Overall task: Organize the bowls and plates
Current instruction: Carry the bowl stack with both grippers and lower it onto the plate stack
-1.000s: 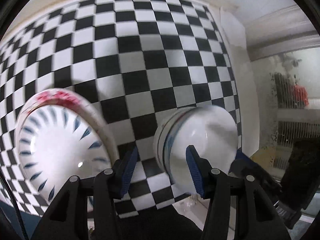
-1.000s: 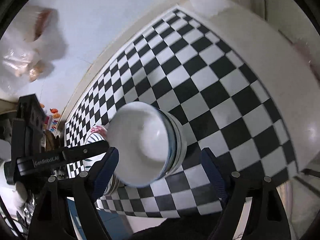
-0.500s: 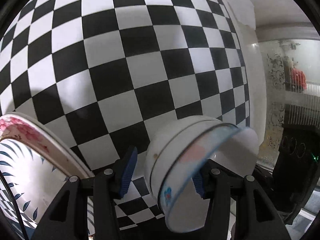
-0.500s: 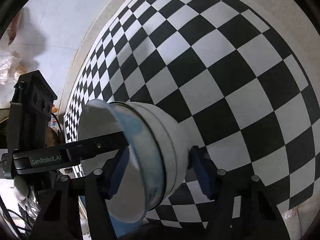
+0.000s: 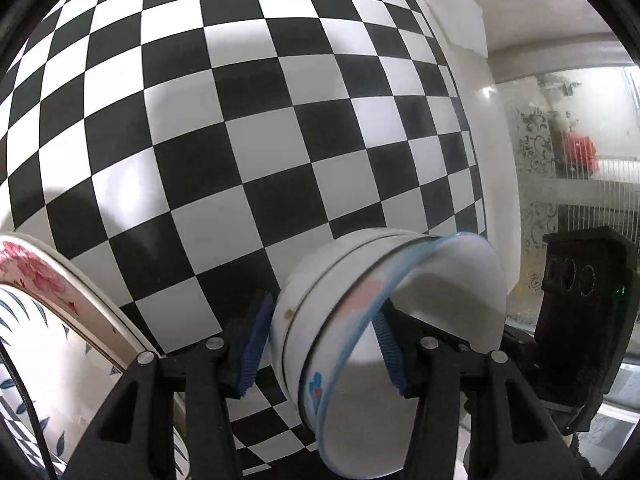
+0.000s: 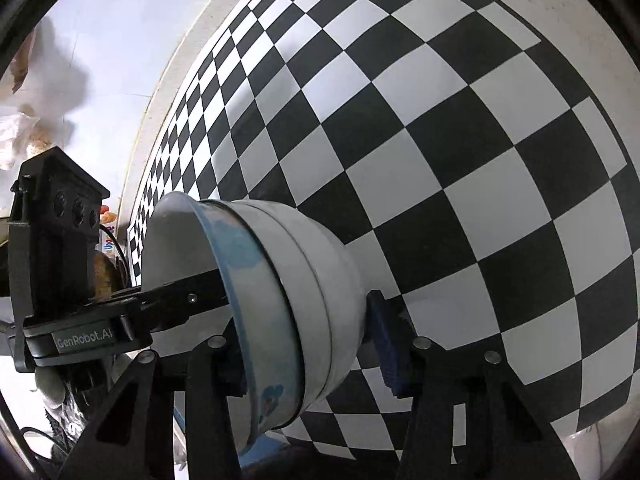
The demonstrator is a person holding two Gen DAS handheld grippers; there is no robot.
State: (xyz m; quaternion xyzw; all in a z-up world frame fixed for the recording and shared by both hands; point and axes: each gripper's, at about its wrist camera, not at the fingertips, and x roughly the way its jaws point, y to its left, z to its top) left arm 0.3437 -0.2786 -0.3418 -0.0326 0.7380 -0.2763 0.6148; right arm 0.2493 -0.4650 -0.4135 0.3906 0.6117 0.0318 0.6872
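Spreading across most of both views, the black-and-white checkered cloth lies bare ahead of the bowls, with open squares in every direction up to its far white border; on the right in the left wrist view it ends at a pale table edge, beyond which the room falls away. At the lower left of that view sit the stacked plates, a pink-flowered rim over a blue-leaf one, just beside the left gripper's outer finger and apart from the bowls. The stack of white bowls stands on the cloth near its closest edge, the top one with a blue rim. The left gripper is clamped across the stack's wall, one blue pad outside, the other inside the bowl. The right gripper straddles the opposite wall of the same bowls, its jaws closing with the wall between them and the outer pad at the bowl's side.
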